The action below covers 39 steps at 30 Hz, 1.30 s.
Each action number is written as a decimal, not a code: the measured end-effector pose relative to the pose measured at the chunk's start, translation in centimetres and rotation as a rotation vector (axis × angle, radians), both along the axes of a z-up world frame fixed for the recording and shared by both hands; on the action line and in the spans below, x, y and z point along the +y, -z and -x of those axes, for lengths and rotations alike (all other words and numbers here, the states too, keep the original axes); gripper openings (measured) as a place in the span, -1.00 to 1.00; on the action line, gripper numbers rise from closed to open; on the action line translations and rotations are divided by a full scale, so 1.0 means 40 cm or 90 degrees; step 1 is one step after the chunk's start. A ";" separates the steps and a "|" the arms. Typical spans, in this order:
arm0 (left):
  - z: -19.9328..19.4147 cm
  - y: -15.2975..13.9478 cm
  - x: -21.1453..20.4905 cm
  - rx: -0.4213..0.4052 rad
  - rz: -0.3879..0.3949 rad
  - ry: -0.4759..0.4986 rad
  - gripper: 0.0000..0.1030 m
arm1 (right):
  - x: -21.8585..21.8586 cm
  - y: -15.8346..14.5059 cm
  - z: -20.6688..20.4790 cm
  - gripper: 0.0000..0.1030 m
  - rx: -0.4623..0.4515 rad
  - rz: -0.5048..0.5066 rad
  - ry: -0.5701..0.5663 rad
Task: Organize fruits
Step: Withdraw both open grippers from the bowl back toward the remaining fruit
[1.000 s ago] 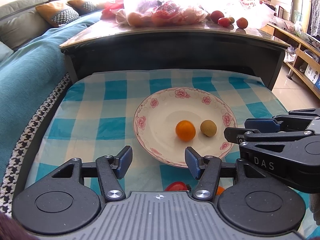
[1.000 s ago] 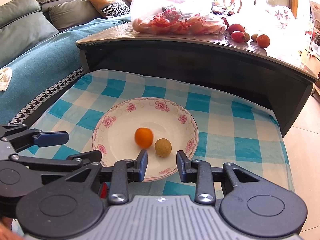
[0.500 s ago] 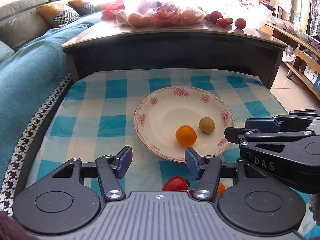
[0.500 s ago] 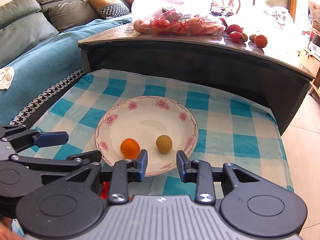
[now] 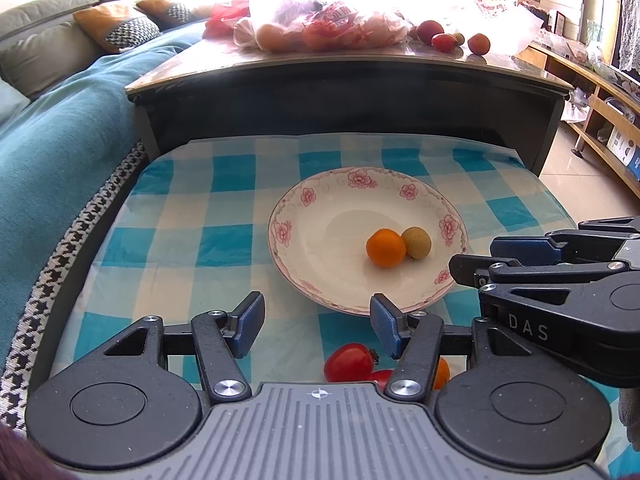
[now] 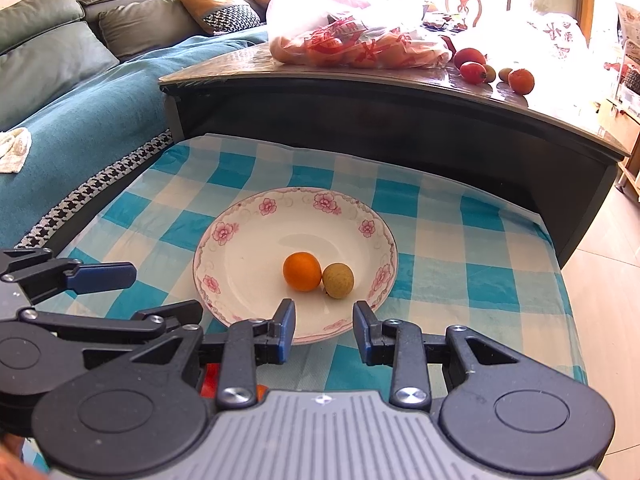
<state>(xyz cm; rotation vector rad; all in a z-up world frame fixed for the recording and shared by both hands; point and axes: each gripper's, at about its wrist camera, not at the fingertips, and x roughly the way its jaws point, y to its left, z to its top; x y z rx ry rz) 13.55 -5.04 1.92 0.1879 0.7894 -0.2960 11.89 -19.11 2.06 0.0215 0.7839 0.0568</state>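
On a blue-and-white checked cloth [image 5: 192, 240], the left gripper [image 5: 316, 330] hovers with its jaws apart and empty, a red tomato [image 5: 348, 362] on the cloth just below them. Ahead and slightly right sits a white flowered plate [image 5: 320, 216] holding an orange fruit [image 5: 386, 247] touching a small greenish-brown fruit [image 5: 417, 242]. Farther right, the right gripper [image 6: 324, 334] hangs over the plate's near rim, its jaws narrowly parted with nothing between them.

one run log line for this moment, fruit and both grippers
plate: orange touching brown fruit | tomato: on cloth | left gripper: open, empty | right gripper: open, empty
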 end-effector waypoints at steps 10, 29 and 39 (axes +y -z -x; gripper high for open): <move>0.023 -0.007 -0.001 0.000 -0.001 -0.003 0.29 | 0.002 0.002 0.025 -0.35 0.005 -0.005 0.005; 0.061 -0.003 0.000 0.002 -0.006 -0.002 0.30 | 0.004 0.001 0.067 -0.34 0.016 -0.012 0.011; 0.094 0.007 0.018 0.017 -0.013 -0.005 0.30 | 0.018 0.013 0.095 -0.34 0.033 -0.017 0.004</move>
